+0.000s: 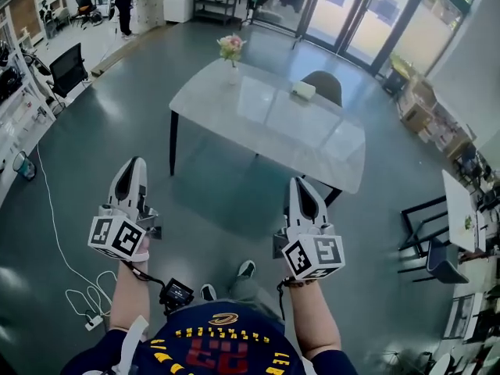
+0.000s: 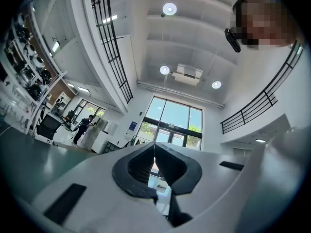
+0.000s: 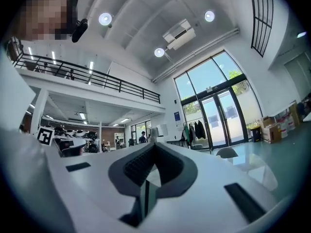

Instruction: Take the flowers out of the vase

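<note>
A small bunch of pink and cream flowers stands in a clear vase at the far left corner of a pale marble-topped table. My left gripper and right gripper are held side by side well short of the table, over the grey floor, both pointing toward it. Each is shut with nothing between its jaws. In the left gripper view the left gripper tilts up at the glass entrance and ceiling. Over the right gripper, the right gripper view shows the table's edge at the right.
A small white box lies on the table near a grey chair at its far side. Black chairs stand at the right, cables lie on the floor at the left, and shelving lines the left wall. A person stands far off.
</note>
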The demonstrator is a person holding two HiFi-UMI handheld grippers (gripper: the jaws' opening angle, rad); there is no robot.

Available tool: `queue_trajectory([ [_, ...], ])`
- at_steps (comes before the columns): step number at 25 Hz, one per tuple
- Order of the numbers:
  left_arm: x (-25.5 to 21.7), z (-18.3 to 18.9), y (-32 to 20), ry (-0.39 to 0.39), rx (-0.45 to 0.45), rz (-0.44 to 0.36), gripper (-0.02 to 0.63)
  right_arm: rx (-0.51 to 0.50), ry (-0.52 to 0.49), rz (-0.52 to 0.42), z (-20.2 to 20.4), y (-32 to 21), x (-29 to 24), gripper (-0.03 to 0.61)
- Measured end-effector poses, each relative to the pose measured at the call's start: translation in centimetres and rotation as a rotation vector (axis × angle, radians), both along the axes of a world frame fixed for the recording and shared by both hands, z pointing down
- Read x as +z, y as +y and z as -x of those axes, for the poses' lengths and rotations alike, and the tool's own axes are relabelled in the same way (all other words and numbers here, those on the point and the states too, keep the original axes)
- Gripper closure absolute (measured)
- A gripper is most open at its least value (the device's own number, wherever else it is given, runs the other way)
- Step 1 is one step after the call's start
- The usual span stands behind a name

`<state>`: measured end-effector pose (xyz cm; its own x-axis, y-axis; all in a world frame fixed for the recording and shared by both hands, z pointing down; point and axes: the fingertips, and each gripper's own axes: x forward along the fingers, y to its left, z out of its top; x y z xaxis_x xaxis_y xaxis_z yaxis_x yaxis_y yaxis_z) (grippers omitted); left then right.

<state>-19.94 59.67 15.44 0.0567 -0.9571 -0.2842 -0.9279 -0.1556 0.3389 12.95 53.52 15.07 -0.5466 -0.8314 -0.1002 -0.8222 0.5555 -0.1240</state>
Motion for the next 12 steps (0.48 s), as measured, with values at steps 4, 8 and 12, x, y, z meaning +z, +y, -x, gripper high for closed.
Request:
queue_trajectory([
  [4,2.5,0.9,-2.6,0.048,-0.018,0.035,0.610,0.000,0.012,0.005,0.7,-2.4,1.7,0.575],
  [8,4.3,0.0,-5.0,0.007,-0.020,0.077,0.611,-0.039,-0.027,0.043,1.2,-5.3,4.3,0.575],
  [12,3.5,-1.9,-9.1,-0.042,-0.027,0.098,0.611,-0.079,-0.073,0.067,1.3,-10.2,5.4,0.575],
])
